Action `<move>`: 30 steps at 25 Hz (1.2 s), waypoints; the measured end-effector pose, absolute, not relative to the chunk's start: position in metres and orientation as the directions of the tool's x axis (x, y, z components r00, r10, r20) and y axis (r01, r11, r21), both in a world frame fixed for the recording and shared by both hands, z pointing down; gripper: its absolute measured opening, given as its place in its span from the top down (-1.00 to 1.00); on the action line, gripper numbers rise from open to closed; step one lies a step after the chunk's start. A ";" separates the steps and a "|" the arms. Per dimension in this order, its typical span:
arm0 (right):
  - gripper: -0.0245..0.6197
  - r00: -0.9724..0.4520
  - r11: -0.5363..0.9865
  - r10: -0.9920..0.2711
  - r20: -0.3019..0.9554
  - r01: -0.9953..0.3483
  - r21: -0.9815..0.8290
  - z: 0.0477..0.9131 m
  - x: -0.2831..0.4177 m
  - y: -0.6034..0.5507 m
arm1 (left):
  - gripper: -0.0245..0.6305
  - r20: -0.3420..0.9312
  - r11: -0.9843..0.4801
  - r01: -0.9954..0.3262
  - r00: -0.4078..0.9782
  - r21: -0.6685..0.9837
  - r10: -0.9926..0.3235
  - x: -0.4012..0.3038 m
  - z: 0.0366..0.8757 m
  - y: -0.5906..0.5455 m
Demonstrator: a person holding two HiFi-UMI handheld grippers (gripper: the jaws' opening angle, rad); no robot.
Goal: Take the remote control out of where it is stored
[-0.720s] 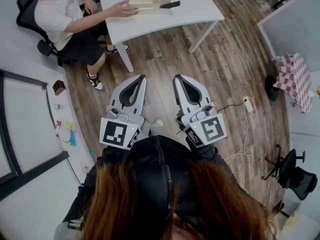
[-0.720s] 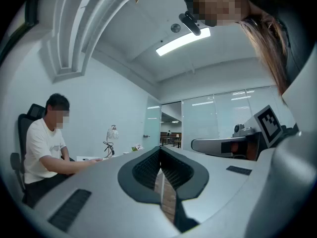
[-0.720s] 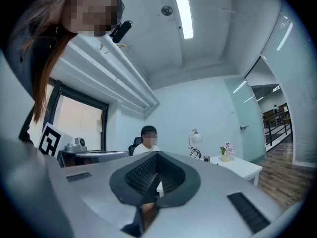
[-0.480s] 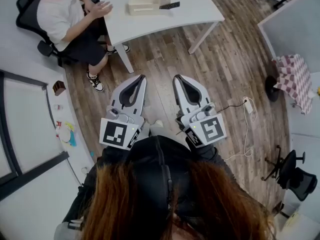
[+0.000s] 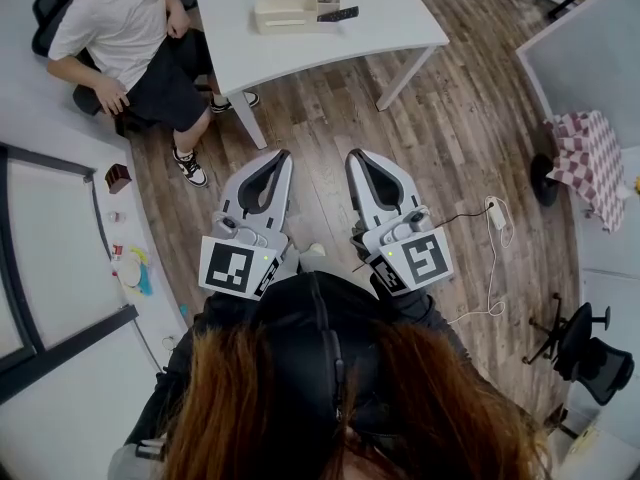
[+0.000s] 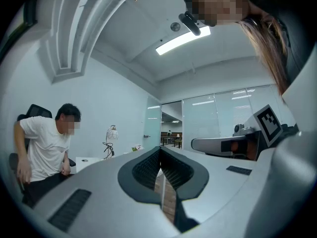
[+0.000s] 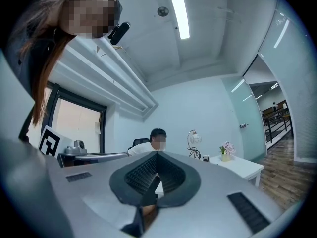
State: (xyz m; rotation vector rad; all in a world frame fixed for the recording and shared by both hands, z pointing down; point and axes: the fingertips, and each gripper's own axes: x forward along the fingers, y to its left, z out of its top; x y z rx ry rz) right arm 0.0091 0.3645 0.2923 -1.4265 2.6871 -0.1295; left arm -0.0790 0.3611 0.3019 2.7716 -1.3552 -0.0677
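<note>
Overhead, in the head view, the remote control point(image 5: 338, 13) is a slim, dark, oblong bar lying flat near the top centre of the frame, on the white tabletop point(image 5: 400, 23) just beside the right end of a cream box point(image 5: 285, 10). Both grippers are held side by side, well apart from it, over the wooden floor point(image 5: 320, 108): the left gripper point(image 5: 281, 154) and the right gripper point(image 5: 352, 155) each have their jaws pressed together on nothing. A seated person point(image 5: 130, 28) is at the upper left. Earlier this person's hand lay on the tabletop by the box; now the arm is drawn back and the hand rests low beside the chair. The grippers have kept their places.

From the left gripper view, the left gripper point(image 6: 160, 150) shows its ribbed jaws meeting at the tip, with the seated person point(image 6: 44, 148) at the left edge.

From the right gripper view, the right gripper point(image 7: 156, 153) likewise has its jaws together and empty; the tabletop point(image 7: 242, 166) sits at right, and the remote cannot be made out.
</note>
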 end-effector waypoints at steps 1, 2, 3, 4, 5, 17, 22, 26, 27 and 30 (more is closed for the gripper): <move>0.88 -0.557 0.559 -0.829 -0.047 -0.820 -0.126 0.292 0.011 0.363 | 0.90 -0.015 -0.613 -0.787 0.613 0.069 -0.790 -0.078 0.302 0.360; 0.88 -0.557 0.559 -0.829 -0.049 -0.819 -0.129 0.292 0.012 0.361 | 0.90 -0.015 -0.612 -0.788 0.612 0.068 -0.790 -0.076 0.302 0.358; 0.88 -0.557 0.559 -0.829 -0.051 -0.819 -0.130 0.292 0.014 0.359 | 0.90 -0.015 -0.610 -0.789 0.611 0.067 -0.791 -0.075 0.302 0.356; 0.88 -0.558 0.559 -0.828 -0.054 -0.819 -0.131 0.291 0.016 0.357 | 0.90 -0.016 -0.609 -0.791 0.609 0.066 -0.793 -0.073 0.302 0.353; 0.88 -0.558 0.560 -0.828 -0.057 -0.818 -0.131 0.290 0.019 0.355 | 0.90 -0.017 -0.606 -0.792 0.607 0.066 -0.795 -0.072 0.302 0.351; 0.88 -0.551 0.554 -0.832 -0.066 -0.819 -0.149 0.294 0.057 0.334 | 0.90 -0.013 -0.577 -0.813 0.578 0.074 -0.816 -0.048 0.311 0.334; 0.88 -0.554 0.555 -0.831 -0.056 -0.817 -0.156 0.299 0.064 0.327 | 0.90 -0.013 -0.573 -0.816 0.573 0.074 -0.819 -0.042 0.312 0.325; 0.88 -0.554 0.554 -0.831 -0.050 -0.817 -0.160 0.302 0.066 0.310 | 0.90 -0.013 -0.575 -0.815 0.576 0.076 -0.818 -0.040 0.314 0.308; 0.88 -0.553 0.553 -0.832 -0.049 -0.818 -0.159 0.303 0.065 0.305 | 0.90 -0.013 -0.576 -0.813 0.577 0.077 -0.816 -0.041 0.315 0.302; 0.88 -0.551 0.551 -0.833 -0.045 -0.820 -0.156 0.305 0.061 0.286 | 0.90 -0.015 -0.585 -0.807 0.586 0.084 -0.811 -0.042 0.319 0.283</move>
